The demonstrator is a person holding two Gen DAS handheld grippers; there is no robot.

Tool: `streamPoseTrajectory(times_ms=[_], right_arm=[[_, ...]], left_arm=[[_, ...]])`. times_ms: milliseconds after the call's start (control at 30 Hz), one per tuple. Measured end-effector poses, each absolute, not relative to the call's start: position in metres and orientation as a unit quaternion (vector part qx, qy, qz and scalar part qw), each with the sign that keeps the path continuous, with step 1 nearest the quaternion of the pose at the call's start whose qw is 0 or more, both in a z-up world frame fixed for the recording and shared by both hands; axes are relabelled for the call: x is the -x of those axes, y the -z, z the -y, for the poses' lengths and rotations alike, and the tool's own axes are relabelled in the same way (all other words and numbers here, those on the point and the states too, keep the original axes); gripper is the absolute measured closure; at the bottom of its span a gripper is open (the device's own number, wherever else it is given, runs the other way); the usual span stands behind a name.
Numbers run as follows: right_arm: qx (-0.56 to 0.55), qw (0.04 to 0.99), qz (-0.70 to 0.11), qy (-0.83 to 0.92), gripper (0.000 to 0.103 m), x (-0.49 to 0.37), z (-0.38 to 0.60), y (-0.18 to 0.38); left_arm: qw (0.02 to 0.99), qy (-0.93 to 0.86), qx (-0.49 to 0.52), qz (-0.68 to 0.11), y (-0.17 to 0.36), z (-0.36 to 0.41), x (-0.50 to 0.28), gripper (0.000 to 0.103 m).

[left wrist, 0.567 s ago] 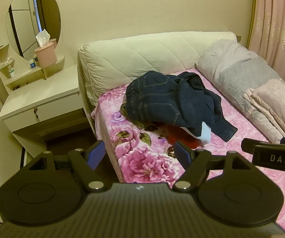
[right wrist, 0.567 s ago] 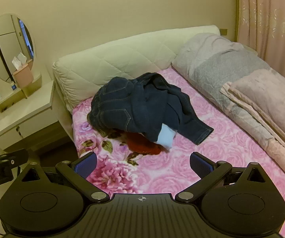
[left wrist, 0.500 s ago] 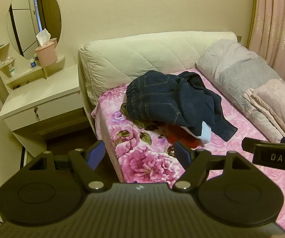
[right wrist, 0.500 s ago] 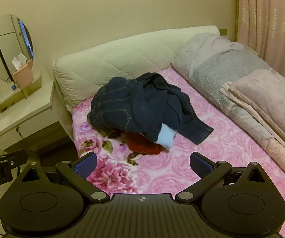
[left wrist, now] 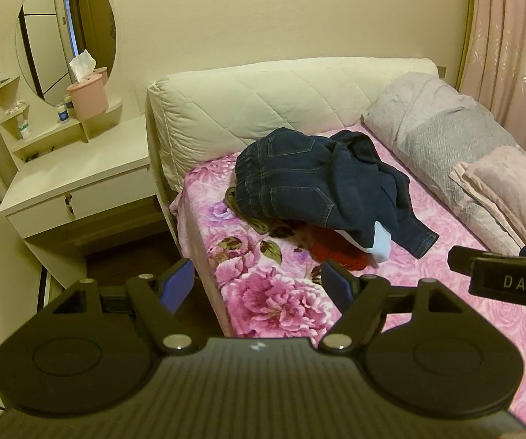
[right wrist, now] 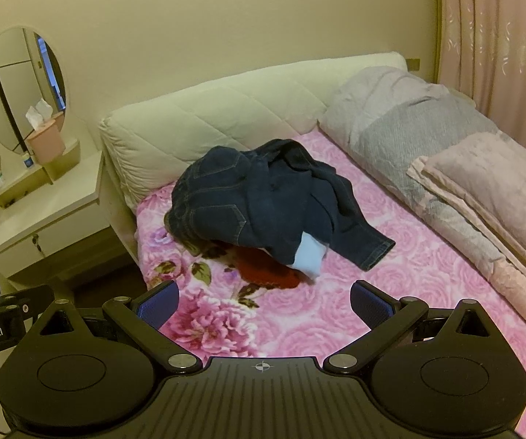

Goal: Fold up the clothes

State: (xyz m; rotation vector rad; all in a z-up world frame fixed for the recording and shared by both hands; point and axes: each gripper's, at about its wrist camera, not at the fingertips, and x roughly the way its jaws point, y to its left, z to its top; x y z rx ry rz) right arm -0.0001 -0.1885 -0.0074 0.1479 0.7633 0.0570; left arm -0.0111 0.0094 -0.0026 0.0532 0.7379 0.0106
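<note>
Dark denim jeans (right wrist: 263, 205) top a heap mid-frame on the bed (right wrist: 391, 292), well ahead of both spread, empty grippers; the right gripper (right wrist: 263, 301) faces it more squarely than the left gripper (left wrist: 259, 280).

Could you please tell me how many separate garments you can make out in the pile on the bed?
3, possibly more hidden: dark jeans on top at the pile's left, a navy garment draped over its right side, and a red item peeking out underneath at the front. A pale blue patch may be lining.
</note>
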Motion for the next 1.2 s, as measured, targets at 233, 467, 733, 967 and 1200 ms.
streamPoseTrajectory(times_ms=[233,467,733,967,1200], right_arm=[[-0.072,0.926,-0.370,-0.027,0.001,0.000,0.189,0.007],[-0.073,0.927,-0.368,-0.023,0.001,0.002,0.189,0.006],[-0.077,0.926,-0.369,-0.020,0.001,0.000,0.189,0.005],[-0.073,0.927,-0.368,-0.019,0.001,-0.003,0.184,0.006],[-0.074,0.925,-0.372,-0.014,0.001,-0.019,0.177,0.009]], left_arm=[[0.932,0.000,-0.026,-0.363,0.003,-0.012,0.010,0.029],[0.931,0.001,-0.027,-0.365,0.000,-0.011,0.008,0.029],[0.929,0.006,-0.032,-0.367,-0.001,-0.013,0.005,0.029],[0.928,0.009,-0.029,-0.372,0.000,-0.022,-0.005,0.029],[0.926,0.012,-0.030,-0.377,0.004,-0.031,-0.022,0.029]])
